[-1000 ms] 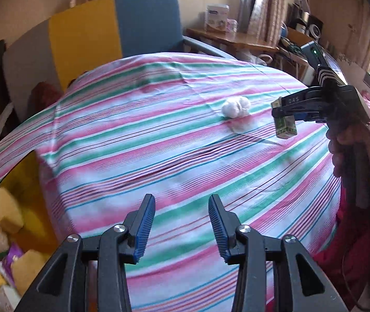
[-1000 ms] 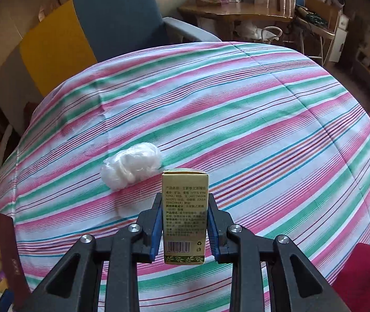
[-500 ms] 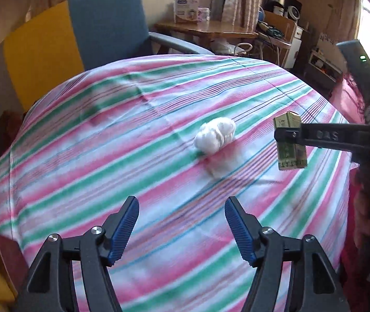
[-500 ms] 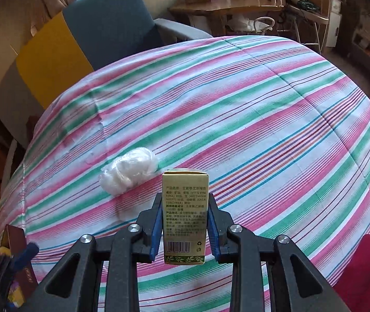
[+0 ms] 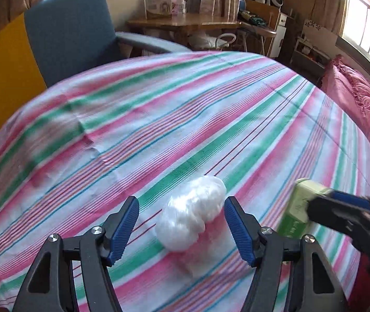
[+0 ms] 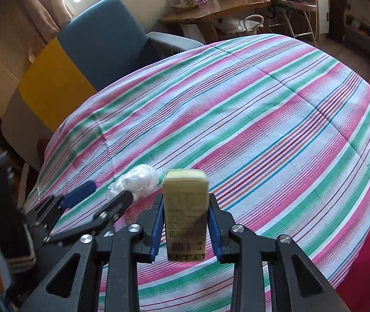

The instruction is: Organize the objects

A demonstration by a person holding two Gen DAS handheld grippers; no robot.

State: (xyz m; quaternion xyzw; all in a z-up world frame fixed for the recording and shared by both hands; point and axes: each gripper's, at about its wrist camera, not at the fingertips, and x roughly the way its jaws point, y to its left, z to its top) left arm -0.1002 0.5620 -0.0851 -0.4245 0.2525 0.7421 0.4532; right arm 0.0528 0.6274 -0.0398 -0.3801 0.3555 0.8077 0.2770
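A white crumpled plastic bundle (image 5: 191, 214) lies on the striped tablecloth (image 5: 185, 119). My left gripper (image 5: 181, 227) is open, its blue pads on either side of the bundle, not touching it. The bundle also shows in the right wrist view (image 6: 135, 182), with the left gripper (image 6: 101, 192) around it. My right gripper (image 6: 186, 223) is shut on a small yellow-green box (image 6: 186, 215), held upright just above the cloth to the right of the bundle. The box shows in the left wrist view (image 5: 298, 204) too.
A blue and yellow armchair (image 5: 65, 31) stands behind the table. A wooden desk (image 5: 198, 23) with a carton stands further back. A pink bed (image 5: 362, 104) lies to the right. The cloth (image 6: 263, 119) drops off at the table's round edge.
My left gripper has moved forward and right until its open jaws straddle the white bundle. My right gripper still holds the box, now close beside the left one.
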